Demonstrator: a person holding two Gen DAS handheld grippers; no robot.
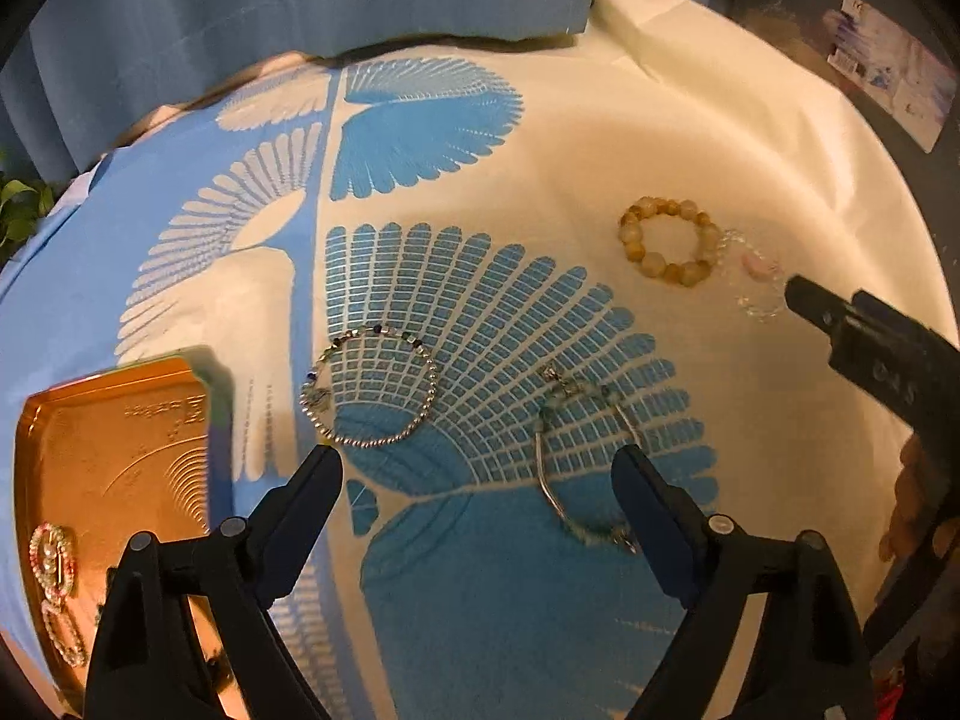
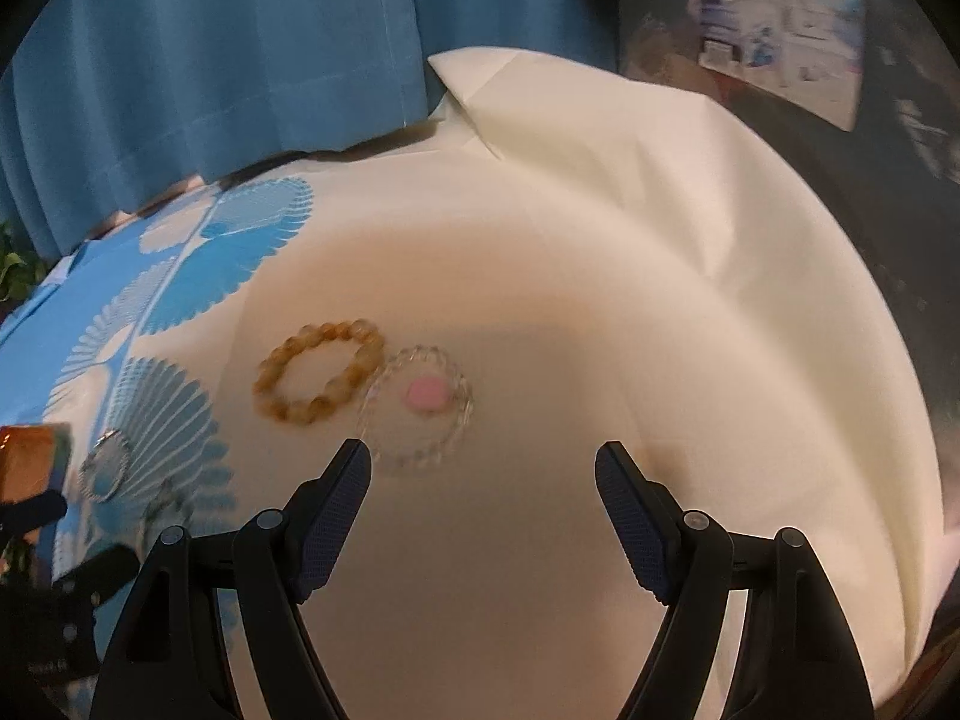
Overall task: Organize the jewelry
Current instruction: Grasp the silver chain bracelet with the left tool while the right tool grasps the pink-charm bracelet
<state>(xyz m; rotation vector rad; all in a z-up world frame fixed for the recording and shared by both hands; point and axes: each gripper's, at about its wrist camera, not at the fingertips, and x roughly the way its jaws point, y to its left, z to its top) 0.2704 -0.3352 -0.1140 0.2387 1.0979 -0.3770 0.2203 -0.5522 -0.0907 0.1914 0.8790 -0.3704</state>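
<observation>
1. We see four bracelets loose on the cloth-covered table [image 1: 690, 120]: a silver beaded bracelet [image 1: 372, 387] and a thin silver bangle with pale green beads [image 1: 576, 468] on the blue fan print, an amber bead bracelet [image 1: 669, 247] and a clear bead bracelet with a pink bead [image 2: 415, 405] touching it on the plain cream part.
2. A gold tin tray [image 1: 120, 450] at the table's left edge holds more beaded pieces [image 1: 53, 558].
3. Our left gripper [image 1: 477, 459] hangs over the two silver pieces — jaws spread, nothing between them.
4. Our right gripper [image 2: 483, 456] hangs just beside the clear bracelet — jaws spread, empty.
5. Blue curtain [image 2: 210, 60] behind the far edge.
</observation>
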